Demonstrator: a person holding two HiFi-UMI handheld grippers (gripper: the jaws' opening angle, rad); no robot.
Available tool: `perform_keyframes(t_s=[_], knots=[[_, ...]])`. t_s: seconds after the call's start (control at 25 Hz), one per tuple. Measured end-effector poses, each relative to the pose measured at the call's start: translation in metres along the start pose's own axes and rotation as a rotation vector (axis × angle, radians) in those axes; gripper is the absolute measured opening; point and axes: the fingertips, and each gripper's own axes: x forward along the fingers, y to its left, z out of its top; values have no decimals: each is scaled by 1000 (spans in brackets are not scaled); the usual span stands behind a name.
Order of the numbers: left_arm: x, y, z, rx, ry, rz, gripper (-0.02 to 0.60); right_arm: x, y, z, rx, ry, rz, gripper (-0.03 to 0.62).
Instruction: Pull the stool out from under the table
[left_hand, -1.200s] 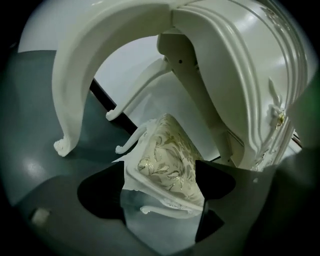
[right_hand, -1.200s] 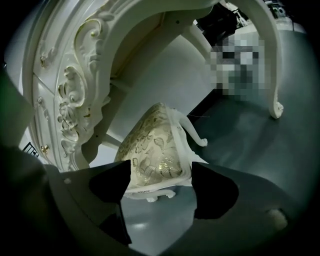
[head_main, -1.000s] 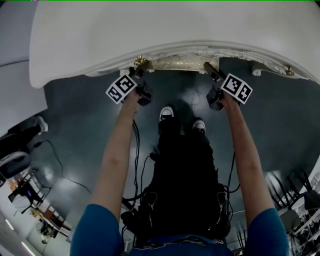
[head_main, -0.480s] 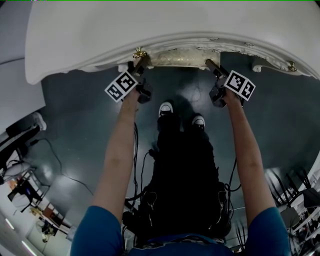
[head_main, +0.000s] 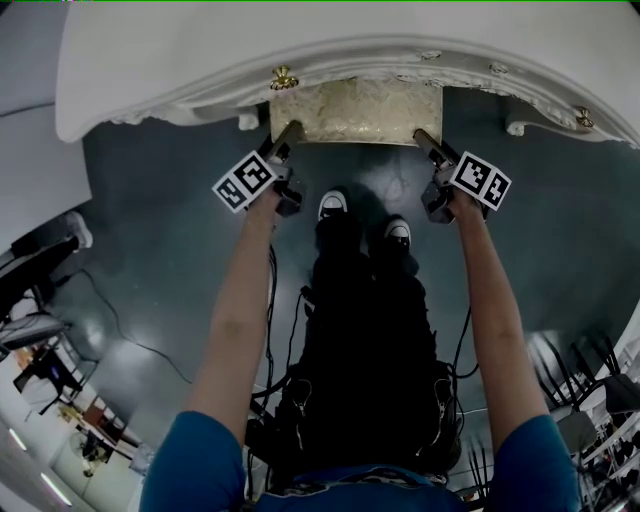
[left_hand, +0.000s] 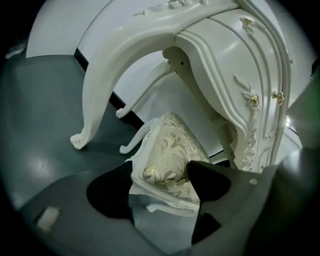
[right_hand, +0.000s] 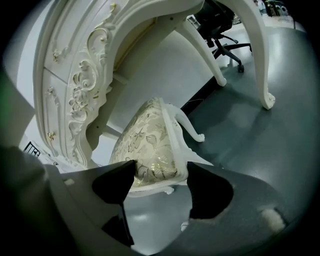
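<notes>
Clamping one stool (head_main: 355, 110) at one table (head_main: 300, 40): left gripper (head_main: 288, 133), right gripper (head_main: 425, 140).

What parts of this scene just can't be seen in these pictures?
- Back of the stool: head view, under the table top.
- Stool's near legs, mostly: left gripper view, behind the left tool; right gripper view, behind the right tool.
- Table's far side: head view, cut off by the top edge.
- Clutter in the lower left corner: head view, too small.
</notes>
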Motion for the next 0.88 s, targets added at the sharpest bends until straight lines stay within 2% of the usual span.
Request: perform_keyframes(t_s=[0.88], knots=[[-134,32,-140,-90,96,58,374,-106,-39,-139,16,189,-11,330]])
